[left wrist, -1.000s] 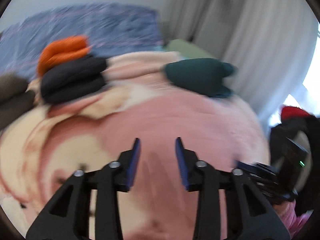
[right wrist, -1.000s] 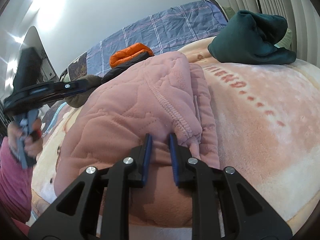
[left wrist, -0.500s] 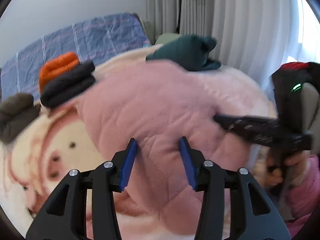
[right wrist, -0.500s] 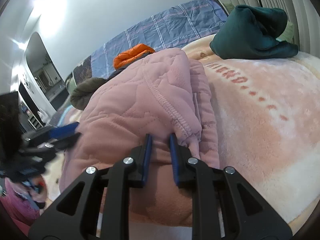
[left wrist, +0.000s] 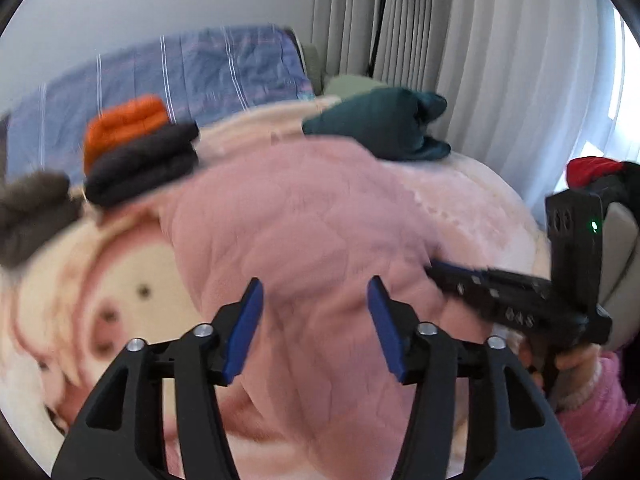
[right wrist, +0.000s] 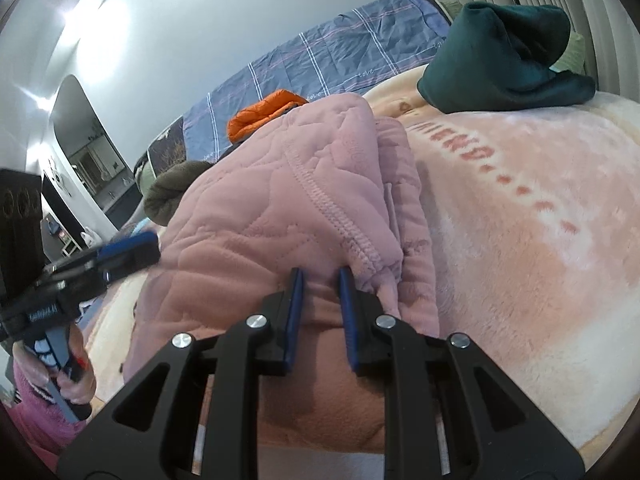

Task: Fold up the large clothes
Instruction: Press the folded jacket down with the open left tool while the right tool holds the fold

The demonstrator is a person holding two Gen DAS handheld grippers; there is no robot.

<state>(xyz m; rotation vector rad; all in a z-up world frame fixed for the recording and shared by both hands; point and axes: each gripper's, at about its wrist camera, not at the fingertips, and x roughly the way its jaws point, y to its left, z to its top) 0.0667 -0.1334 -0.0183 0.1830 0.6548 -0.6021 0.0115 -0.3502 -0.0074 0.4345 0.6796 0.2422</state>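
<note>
A pink quilted garment [left wrist: 320, 220] lies heaped on the bed's pink plush blanket [right wrist: 520, 208]. My right gripper [right wrist: 320, 272] is shut on a fold near the garment's stitched hem [right wrist: 340, 224]; in the left wrist view the right gripper [left wrist: 440, 270] reaches in from the right. My left gripper [left wrist: 315, 284] hovers over the garment's near side. Its jaws are opening, the pads [left wrist: 244, 328] stand apart from the fabric, and nothing is pinched between them. In the right wrist view the left gripper [right wrist: 120, 252] sits at the garment's left edge, held by a hand [right wrist: 72, 380].
A dark teal garment [left wrist: 384, 128] lies at the far right of the bed. An orange piece [left wrist: 124, 128] on dark folded clothes [left wrist: 140, 168] and a brown one [left wrist: 28, 212] sit far left. Blue plaid bedding [right wrist: 340, 52], curtains [left wrist: 500, 80], a chair [left wrist: 616, 240] with red cloth.
My left gripper swung right across the bed from the bare blanket to over the pink garment, and its jaws widened. The right gripper kept its grip and stayed put.
</note>
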